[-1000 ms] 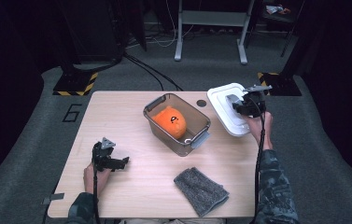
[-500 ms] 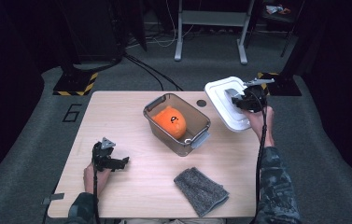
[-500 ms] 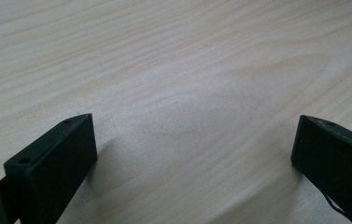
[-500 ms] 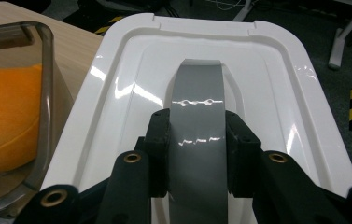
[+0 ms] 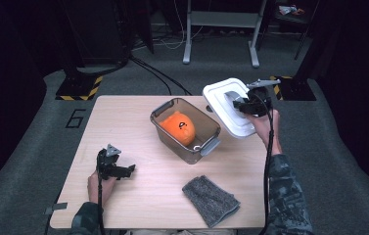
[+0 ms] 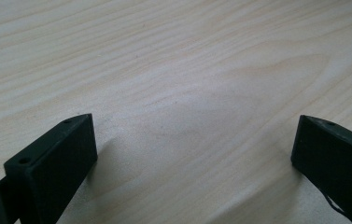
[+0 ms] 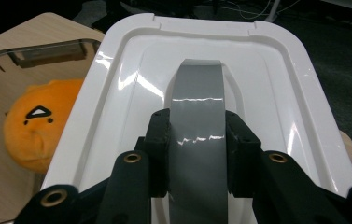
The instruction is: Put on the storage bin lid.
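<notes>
The right gripper (image 7: 196, 154) is clenched on the grey, glossy, arched handle (image 7: 196, 121) of a white, smooth, rectangular plastic lid with rounded corners (image 5: 227, 105); both black pads press the handle's flanks. The lid hangs tilted in the air over the table's far right corner, its near-left rim just beside the far right end of a clear, smoke-tinted, rectangular plastic container (image 5: 186, 128), which stands open and askew near the middle of the far half of the table. Inside lies a round, orange plush toy with a black face mark (image 5: 178, 128). The container carries a grey latch flap at each short end. The pale, matt, wood-grain table (image 5: 123, 117) is bare along its left edge and far left corner. A grey, coarse-woven, rectangular cloth (image 5: 209, 199) lies flat near the near edge, right of centre, well apart from the container. The left gripper (image 5: 119, 171) rests near the near left corner, jaws spread wide with nothing between them, bare wood showing in the gap in the left gripper view. Dark carpet surrounds the table on all sides.
</notes>
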Action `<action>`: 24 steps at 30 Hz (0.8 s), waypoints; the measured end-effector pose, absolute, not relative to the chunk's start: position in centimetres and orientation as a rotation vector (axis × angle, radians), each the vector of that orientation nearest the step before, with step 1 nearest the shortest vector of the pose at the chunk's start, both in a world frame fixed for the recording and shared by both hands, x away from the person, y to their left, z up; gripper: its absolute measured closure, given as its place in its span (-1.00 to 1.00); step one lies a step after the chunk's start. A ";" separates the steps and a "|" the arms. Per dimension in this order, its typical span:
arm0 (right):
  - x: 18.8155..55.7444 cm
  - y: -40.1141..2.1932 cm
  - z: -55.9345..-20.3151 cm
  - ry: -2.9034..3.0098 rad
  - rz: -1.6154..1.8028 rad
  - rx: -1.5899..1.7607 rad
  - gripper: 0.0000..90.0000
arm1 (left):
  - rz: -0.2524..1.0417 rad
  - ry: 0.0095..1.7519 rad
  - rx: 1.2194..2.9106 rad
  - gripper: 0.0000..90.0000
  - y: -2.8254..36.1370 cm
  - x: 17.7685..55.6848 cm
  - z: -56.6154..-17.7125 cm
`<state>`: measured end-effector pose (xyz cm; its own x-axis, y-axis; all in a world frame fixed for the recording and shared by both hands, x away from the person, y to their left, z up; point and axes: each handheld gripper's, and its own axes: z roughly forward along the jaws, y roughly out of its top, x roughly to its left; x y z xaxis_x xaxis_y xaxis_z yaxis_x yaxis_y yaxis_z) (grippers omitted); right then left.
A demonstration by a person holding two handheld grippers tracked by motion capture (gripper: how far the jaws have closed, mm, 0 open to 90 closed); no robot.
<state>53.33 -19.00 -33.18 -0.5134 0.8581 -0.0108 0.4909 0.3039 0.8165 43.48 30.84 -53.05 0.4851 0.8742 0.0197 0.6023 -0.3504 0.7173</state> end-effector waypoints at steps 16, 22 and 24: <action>52.1 -12.7 -33.3 2.246 1.154 1.094 0.48 | 0.538 1.205 2.097 -1.00 30.9 43.5 -53.0; 52.1 -10.8 -33.9 2.302 1.180 1.040 0.48 | 0.539 1.205 2.096 -1.00 30.9 43.5 -53.0; 52.2 -10.2 -34.1 2.314 1.180 1.027 0.48 | 0.538 1.205 2.097 -1.00 30.9 43.5 -53.0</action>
